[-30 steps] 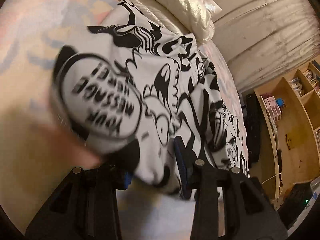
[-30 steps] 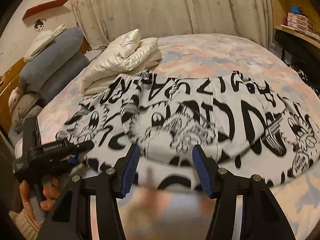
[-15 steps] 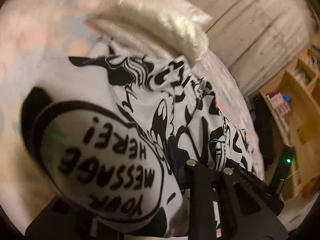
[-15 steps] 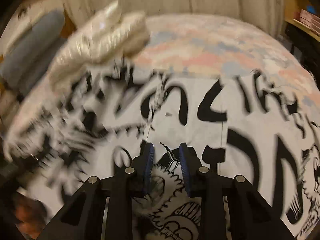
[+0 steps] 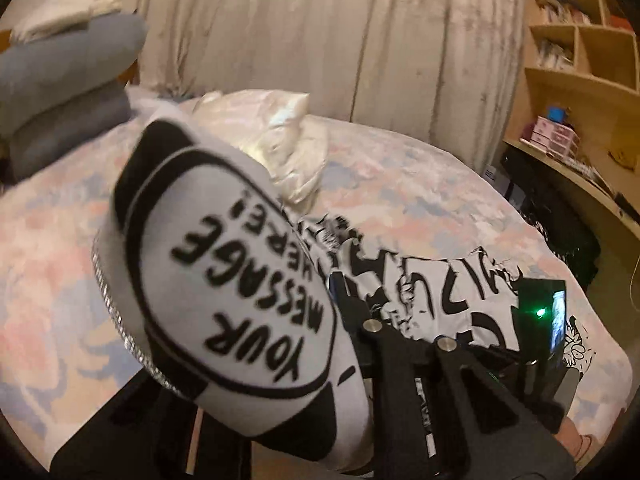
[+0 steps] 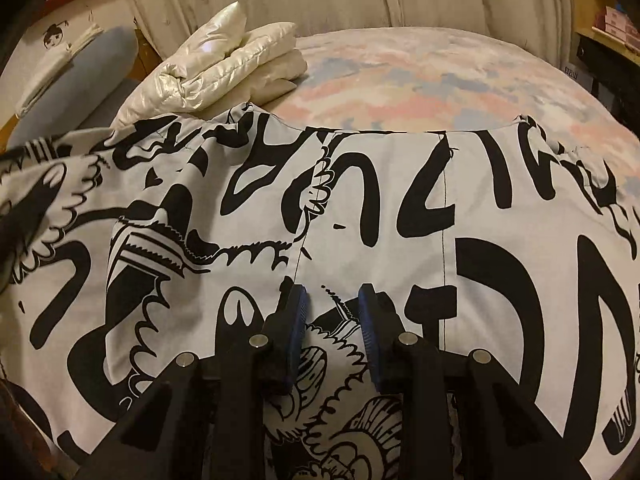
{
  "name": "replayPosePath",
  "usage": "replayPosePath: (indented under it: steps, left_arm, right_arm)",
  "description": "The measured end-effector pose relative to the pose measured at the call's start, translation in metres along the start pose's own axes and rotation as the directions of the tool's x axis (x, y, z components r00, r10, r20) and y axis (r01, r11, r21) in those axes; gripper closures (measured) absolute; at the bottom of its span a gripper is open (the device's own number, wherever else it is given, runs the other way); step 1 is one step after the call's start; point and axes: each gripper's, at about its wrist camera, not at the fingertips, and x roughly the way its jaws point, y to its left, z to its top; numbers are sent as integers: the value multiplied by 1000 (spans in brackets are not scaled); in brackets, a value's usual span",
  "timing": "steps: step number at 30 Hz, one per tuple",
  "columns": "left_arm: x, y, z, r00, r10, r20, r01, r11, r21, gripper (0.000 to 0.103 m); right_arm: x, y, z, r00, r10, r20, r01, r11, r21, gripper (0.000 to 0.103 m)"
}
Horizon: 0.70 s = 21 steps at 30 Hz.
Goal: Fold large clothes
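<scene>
two grippers on one garment (image 6: 360, 216), and what matters is which end each has. the black-and-white printed piece lies spread on the bed (image 6: 420, 76), long axis running left-right across the right wrist view, its far edge towards the curtain (image 5: 360, 32).

left gripper (image 5: 340, 344): jaws closing, with a fold of the cloth between them. the "your message here" patch bulges up over the left finger and hides it, so i only see the right finger (image 5: 360, 320) against the fabric. reads as a pinch on the left end, which looks raised off the bed; the rest trails down and away to the right.

right gripper (image 6: 332, 328): narrow gap, tips down on the cloth near its middle, a small ridge of fabric between the blue pads (image 6: 298, 320). i can't tell if the pads actually bite it or just straddle it. the cloth here lies flat on the bed.

so the left has the free end, and the right sits mid-length, near a seam running away from me.

my read: next move is carrying the left end over to the right, along the long axis, with the right tips marking the crease. the left is nearer the end that has to travel; the right should stay put.

risk: the folded white jacket (image 6: 224, 64) touches the far left corner of the garment and could snag the lift. the grey cushions (image 5: 60, 92) are well apart.
</scene>
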Motion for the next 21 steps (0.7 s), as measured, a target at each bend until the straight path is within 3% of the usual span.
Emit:
replayPosePath:
  steps: [6, 11, 14, 16, 18, 21]
  left_arm:
    - [-12, -62, 13, 998, -55, 42, 49, 991, 126, 89]
    - [-15, -131, 10, 990, -133, 57, 113, 957, 267, 89]
    - [-13, -168, 7, 982, -176, 64, 146, 933, 328, 89]
    - [-9, -193, 5, 977, -207, 59, 172, 917, 360, 89]
    - [-9, -214, 2, 971, -232, 50, 196, 904, 381, 89]
    - [-3, -253, -9, 961, -276, 19, 245, 879, 409, 90]
  right_arm:
    - [-13, -10, -10, 998, 68, -17, -68, 997, 36, 76]
    - [-44, -31, -24, 981, 189, -43, -184, 978, 97, 76]
    - [-80, -66, -36, 970, 244, 2, -241, 954, 176, 76]
    - [-107, -95, -44, 978, 201, 48, -207, 955, 213, 76]
    - [-132, -123, -52, 992, 95, 85, -112, 965, 236, 76]
    - [-165, -165, -63, 989, -40, 145, -7, 951, 309, 76]
